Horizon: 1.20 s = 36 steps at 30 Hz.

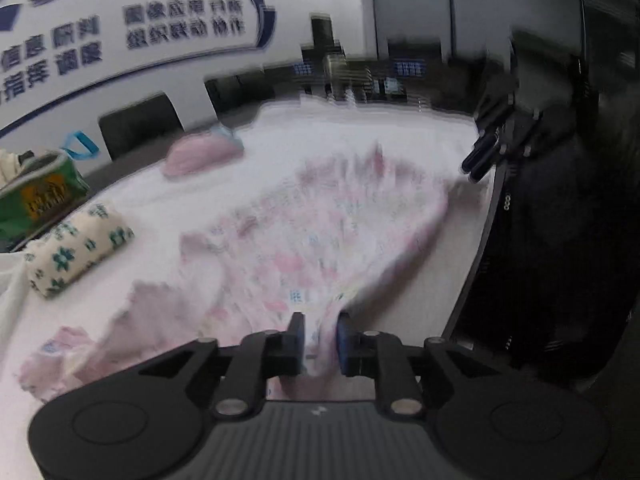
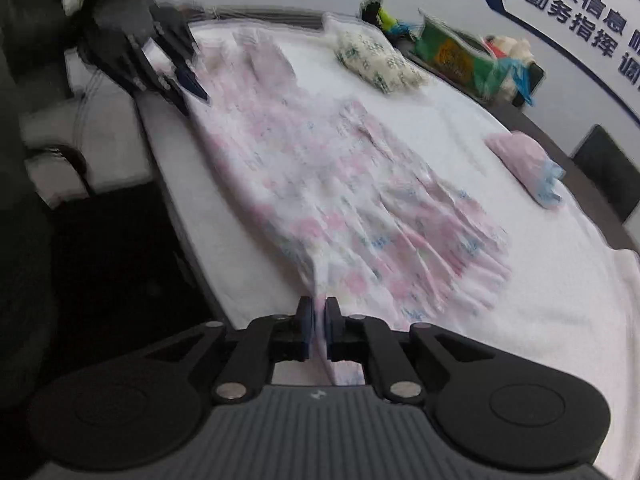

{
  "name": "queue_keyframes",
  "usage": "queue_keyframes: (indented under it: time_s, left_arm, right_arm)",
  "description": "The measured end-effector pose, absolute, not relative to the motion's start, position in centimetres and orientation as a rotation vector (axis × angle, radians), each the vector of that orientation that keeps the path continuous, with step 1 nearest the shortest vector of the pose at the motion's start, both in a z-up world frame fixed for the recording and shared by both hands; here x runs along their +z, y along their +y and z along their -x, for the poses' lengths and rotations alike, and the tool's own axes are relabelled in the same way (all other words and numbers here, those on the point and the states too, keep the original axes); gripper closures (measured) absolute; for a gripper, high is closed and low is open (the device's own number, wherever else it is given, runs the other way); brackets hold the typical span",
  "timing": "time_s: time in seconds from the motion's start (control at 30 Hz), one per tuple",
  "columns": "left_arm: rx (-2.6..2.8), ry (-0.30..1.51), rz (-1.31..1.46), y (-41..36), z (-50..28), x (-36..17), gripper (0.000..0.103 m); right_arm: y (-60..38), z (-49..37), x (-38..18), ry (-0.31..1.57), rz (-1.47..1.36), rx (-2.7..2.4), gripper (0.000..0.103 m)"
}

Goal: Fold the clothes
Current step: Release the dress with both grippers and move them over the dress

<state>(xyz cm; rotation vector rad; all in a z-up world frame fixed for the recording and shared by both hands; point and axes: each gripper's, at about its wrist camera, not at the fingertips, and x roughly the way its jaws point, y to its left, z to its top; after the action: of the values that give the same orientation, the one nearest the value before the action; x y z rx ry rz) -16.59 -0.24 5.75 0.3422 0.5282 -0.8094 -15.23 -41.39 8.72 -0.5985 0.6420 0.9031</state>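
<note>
A pink floral garment lies spread lengthwise on the white-covered table. My left gripper is shut on a bunched edge of it, with cloth filling the gap between the blue pads. In the right wrist view the same garment stretches away from my right gripper, whose pads are pinched tight on its near hem. Each gripper shows in the other's view: the right gripper at the garment's far end, the left gripper at the top left. Both views are motion-blurred.
A folded white cloth with green print and a green bag sit at the table's side. A folded pink garment lies farther back. Dark chairs line the far edge. The table's near edge drops to dark floor.
</note>
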Motion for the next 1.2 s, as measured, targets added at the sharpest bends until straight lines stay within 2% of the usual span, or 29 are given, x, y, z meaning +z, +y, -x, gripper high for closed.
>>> queue_keyframes:
  time_s: [0.03,0.07,0.1,0.13,0.23,0.3,0.43,0.5,0.53,0.7,0.73,0.8,0.83,0.87,0.9,0.97,1.1,1.17,1.2]
  left_arm:
    - [-0.799,0.503,-0.317,-0.4,16.4,6.5,0.077]
    - [-0.786,0.487,-0.295,-0.9,16.0,7.0,0.07]
    - [-0.781,0.476,-0.278,-1.5,15.5,7.3,0.069]
    - [-0.798,0.478,-0.27,-2.5,15.0,7.1,0.069]
    - [-0.786,0.54,-0.291,-5.5,13.4,4.8,0.069]
    - [-0.758,0.597,-0.313,-7.2,12.3,2.8,0.076]
    - [-0.702,0.631,-0.278,-5.9,11.8,1.0,0.075]
    - [-0.684,0.653,-0.27,-5.2,11.7,1.2,0.073]
    - [-0.674,0.671,-0.265,-5.0,11.6,1.4,0.07]
    - [-0.555,0.765,-0.188,-2.2,10.8,5.6,0.07]
    - [-0.54,0.742,-0.155,-1.5,10.0,7.3,0.067]
    - [-0.501,0.67,-0.147,-1.2,8.3,10.3,0.047]
    - [-0.496,0.632,-0.196,-1.9,7.1,10.9,0.03]
    - [-0.491,0.594,-0.246,-2.5,6.0,11.4,0.017]
    - [-0.492,0.565,-0.295,-3.3,4.7,11.7,0.015]
    - [-0.533,0.606,-0.351,-4.8,1.3,10.2,0.015]
    - [-0.587,0.699,-0.312,-5.4,-3.7,6.7,0.02]
    - [-0.6,0.725,-0.256,-5.0,-5.4,5.1,0.033]
    - [-0.606,0.737,-0.228,-4.7,-6.2,4.3,0.034]
  right_arm:
    - [-41.5,15.5,9.4,0.569,0.567,0.909,0.093]
    - [-41.7,15.8,10.1,0.496,0.535,0.913,0.078]
    - [-41.2,15.4,10.4,0.442,0.482,0.895,0.068]
    - [-40.5,14.8,10.5,0.396,0.419,0.867,0.052]
    - [-36.7,11.7,8.7,0.414,0.295,0.854,0.053]
    - [-33.7,10.2,6.5,0.464,0.321,0.87,0.062]
    - [-33.2,8.8,3.0,0.574,0.398,0.83,0.064]
    - [-35.9,8.0,2.6,0.621,0.342,0.773,0.063]
    - [-37.5,7.6,2.7,0.642,0.291,0.742,0.059]
    - [-43.6,7.2,4.4,0.655,0.224,0.495,0.051]
    - [-44.3,7.4,5.3,0.627,0.231,0.467,0.051]
    - [-45.1,7.6,7.1,0.56,0.248,0.437,0.048]
    - [-45.1,7.4,8.1,0.517,0.261,0.446,0.041]
    - [-44.7,7.1,9.2,0.472,0.284,0.461,0.035]
    - [-44.3,6.8,10.1,0.436,0.31,0.491,0.032]
    - [-42.9,5.1,11.0,0.395,0.365,0.605,0.025]
    - [-40.7,-0.8,9.8,0.49,0.386,0.761,0.025]
    - [-39.9,-4.1,8.9,0.565,0.378,0.817,0.025]
    - [-39.9,-5.4,8.2,0.596,0.373,0.83,0.025]
